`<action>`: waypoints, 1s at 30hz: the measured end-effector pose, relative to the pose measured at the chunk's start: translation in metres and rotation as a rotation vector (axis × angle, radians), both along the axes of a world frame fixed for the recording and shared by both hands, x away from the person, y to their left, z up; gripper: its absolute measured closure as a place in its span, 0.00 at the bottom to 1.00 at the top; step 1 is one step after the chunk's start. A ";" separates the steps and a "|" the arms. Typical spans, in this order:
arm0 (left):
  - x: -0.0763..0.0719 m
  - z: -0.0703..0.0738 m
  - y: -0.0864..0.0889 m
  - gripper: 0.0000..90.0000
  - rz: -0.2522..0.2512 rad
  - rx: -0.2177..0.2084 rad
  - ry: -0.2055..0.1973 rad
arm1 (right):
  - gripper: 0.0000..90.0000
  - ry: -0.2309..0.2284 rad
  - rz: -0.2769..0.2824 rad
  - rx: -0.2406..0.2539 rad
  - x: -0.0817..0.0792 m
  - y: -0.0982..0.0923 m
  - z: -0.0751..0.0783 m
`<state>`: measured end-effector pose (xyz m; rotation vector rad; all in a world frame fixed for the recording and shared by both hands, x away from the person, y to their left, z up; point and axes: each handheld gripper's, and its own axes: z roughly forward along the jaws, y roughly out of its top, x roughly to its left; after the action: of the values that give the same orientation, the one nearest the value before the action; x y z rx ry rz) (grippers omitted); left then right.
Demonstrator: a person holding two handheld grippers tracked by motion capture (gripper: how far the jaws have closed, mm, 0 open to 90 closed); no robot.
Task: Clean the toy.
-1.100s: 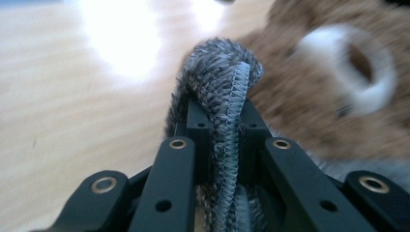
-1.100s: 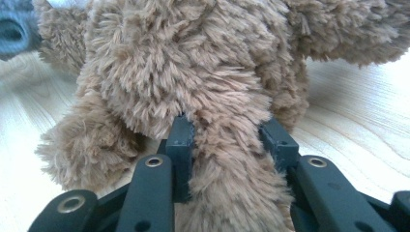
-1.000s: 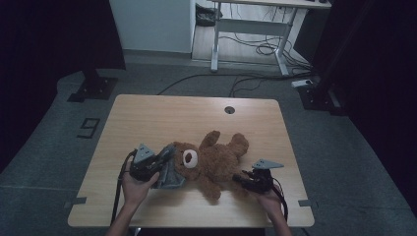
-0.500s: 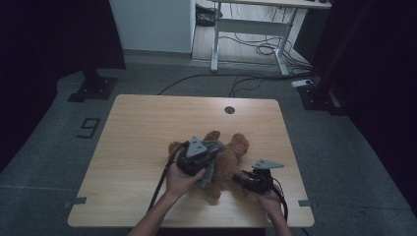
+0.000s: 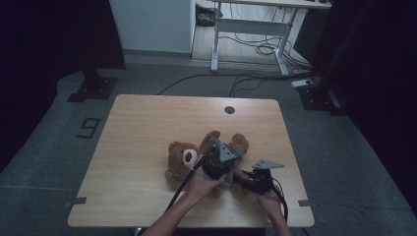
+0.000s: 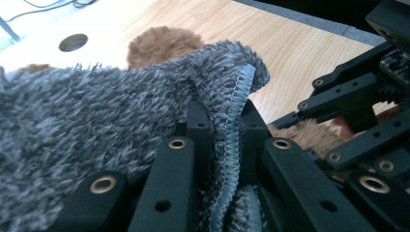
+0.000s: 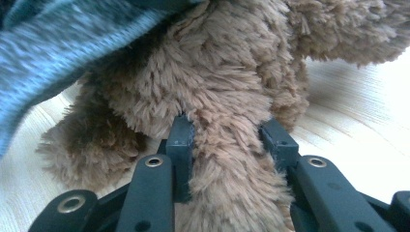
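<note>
- High view puts our two hands at the near edge of the table (image 5: 147,128), towards its right corner, both working on a brown teddy bear (image 5: 178,160).
- We see the bear lying on the wood in the near right part of the table, its head pointing to the left edge and its pale muzzle facing up.
- Our left gripper (image 6: 226,126) has its jaws pinched nearly together on the stitched hem of a grey fleecy cloth (image 6: 96,111), which runs up between the pads.
- In the high view that left gripper (image 5: 216,162) sits over the bear's body, with its cable trailing back towards us.
- The cloth drapes across the bear; from the left gripper view a brown furry limb pokes out beyond the cloth's far edge, near the round hole (image 6: 73,42) in the tabletop.
- Our right gripper (image 7: 227,137) is clamped on one of the bear's limbs, the fur bulging between and around the two pads.
- In the high view the right gripper (image 5: 255,179) lies low, just beside the left one, closer to the table's right edge.
- From the right gripper view, the grey cloth hangs over the bear at upper left.
</note>
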<state>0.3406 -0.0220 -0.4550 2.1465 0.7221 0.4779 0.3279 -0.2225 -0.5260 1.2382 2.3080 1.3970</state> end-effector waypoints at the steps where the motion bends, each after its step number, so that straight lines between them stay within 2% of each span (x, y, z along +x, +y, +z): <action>1: -0.001 0.001 0.004 0.89 0.007 -0.003 0.000 | 0.71 0.001 -0.001 0.001 0.000 0.000 0.000; 9: -0.002 0.006 0.052 0.89 0.093 -0.023 -0.032 | 0.71 0.009 -0.002 0.009 0.000 -0.001 0.000; 17: -0.009 0.019 0.117 0.89 0.182 -0.120 -0.056 | 0.71 0.013 -0.003 0.014 0.001 -0.001 -0.001; 22: -0.013 0.011 0.148 0.89 0.228 -0.140 -0.049 | 0.71 0.012 -0.004 0.014 0.000 0.000 -0.001; 27: -0.010 -0.005 0.175 0.89 0.272 -0.157 -0.003 | 0.71 0.014 -0.002 0.017 0.001 -0.001 -0.001; 30: -0.010 -0.012 0.186 0.89 0.297 -0.156 0.009 | 0.71 0.015 -0.003 0.019 0.001 0.000 -0.001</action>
<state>0.3306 0.1644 -0.4674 1.9058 1.0558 0.5479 0.3286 -0.2229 -0.5274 1.2617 2.3067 1.4168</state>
